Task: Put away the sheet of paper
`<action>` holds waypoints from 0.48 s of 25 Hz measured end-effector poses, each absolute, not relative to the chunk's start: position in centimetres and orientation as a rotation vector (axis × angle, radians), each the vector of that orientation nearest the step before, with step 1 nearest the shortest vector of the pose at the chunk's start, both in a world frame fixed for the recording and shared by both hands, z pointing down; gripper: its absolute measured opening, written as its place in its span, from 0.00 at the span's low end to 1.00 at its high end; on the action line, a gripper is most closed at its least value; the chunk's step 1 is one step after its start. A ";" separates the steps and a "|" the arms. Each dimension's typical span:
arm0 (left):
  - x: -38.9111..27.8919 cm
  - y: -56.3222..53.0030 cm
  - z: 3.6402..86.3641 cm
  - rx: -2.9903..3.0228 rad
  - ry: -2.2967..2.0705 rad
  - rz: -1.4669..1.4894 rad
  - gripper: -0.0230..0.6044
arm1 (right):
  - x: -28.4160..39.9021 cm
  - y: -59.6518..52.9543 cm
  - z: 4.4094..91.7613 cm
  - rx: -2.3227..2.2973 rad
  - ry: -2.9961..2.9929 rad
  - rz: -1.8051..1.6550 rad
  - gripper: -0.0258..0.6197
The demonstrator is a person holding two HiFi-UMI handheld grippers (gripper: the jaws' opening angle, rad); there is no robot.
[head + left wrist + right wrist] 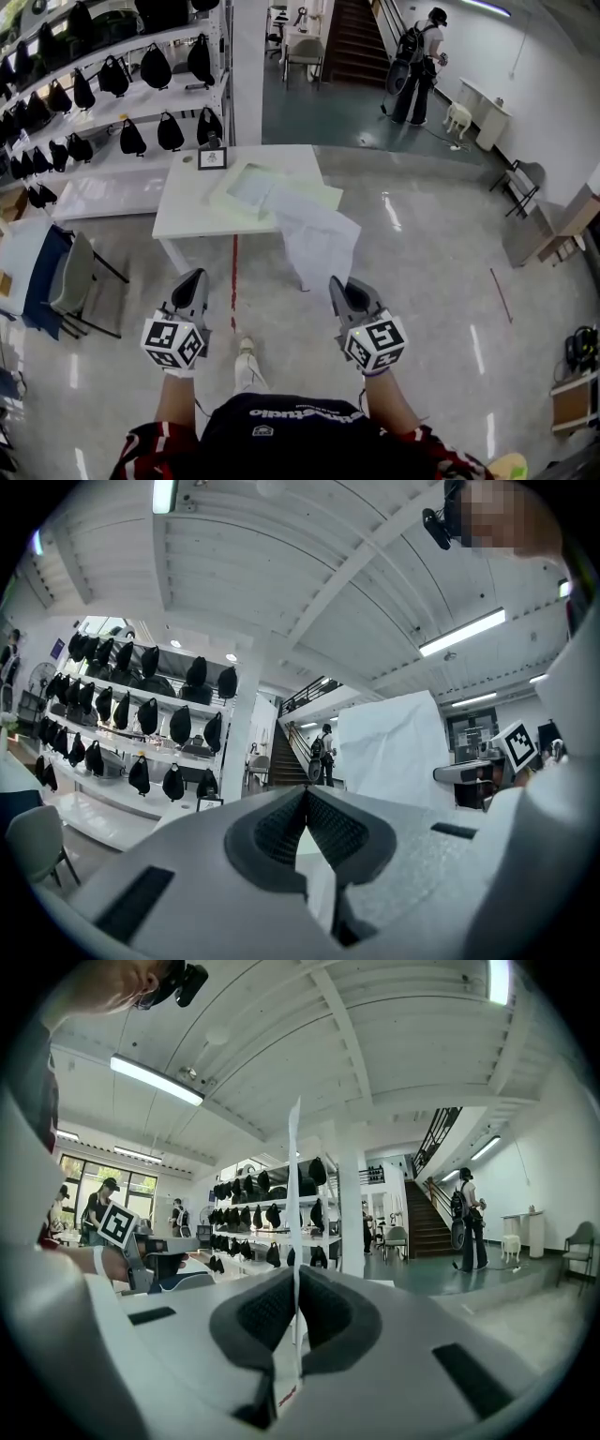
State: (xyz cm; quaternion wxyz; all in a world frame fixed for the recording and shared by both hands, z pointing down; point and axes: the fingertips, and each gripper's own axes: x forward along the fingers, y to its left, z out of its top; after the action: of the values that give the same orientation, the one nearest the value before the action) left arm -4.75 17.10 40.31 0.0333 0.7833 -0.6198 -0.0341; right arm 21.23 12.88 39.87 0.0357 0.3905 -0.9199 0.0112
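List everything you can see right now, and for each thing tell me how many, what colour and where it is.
sheet of paper: one, white, hanging from the right gripper, in front of the table
table: one, white, centre
tray: one, pale green, on the table
papers: a few, pale, on the table's right part
frame: one, dark-edged, at the table's far edge
bags: many, black, on the shelves at the left
chair: one, grey, near left
tape line: one, red, on the floor
person: one, dark clothes, far off near the stairs
left gripper: grey, shut, empty
right gripper: grey, shut on the sheet
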 end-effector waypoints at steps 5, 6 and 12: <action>-5.8 13.8 40.7 2.406 -1.897 -0.119 0.04 | 20.4 9.6 39.9 1.209 -2.817 0.043 0.04; -6.1 13.0 40.8 2.405 -1.895 -0.122 0.04 | 20.2 8.8 39.9 1.212 -2.815 0.042 0.04; -7.8 8.8 40.6 2.402 -1.884 -0.143 0.04 | 18.6 4.6 39.1 1.222 -2.810 0.027 0.04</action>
State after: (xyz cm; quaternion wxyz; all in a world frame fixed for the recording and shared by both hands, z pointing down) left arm -7.77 8.77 40.58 0.0426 0.7852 -0.6160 -0.0468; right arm 18.63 4.57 39.12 0.0389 0.3984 -0.9163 0.0088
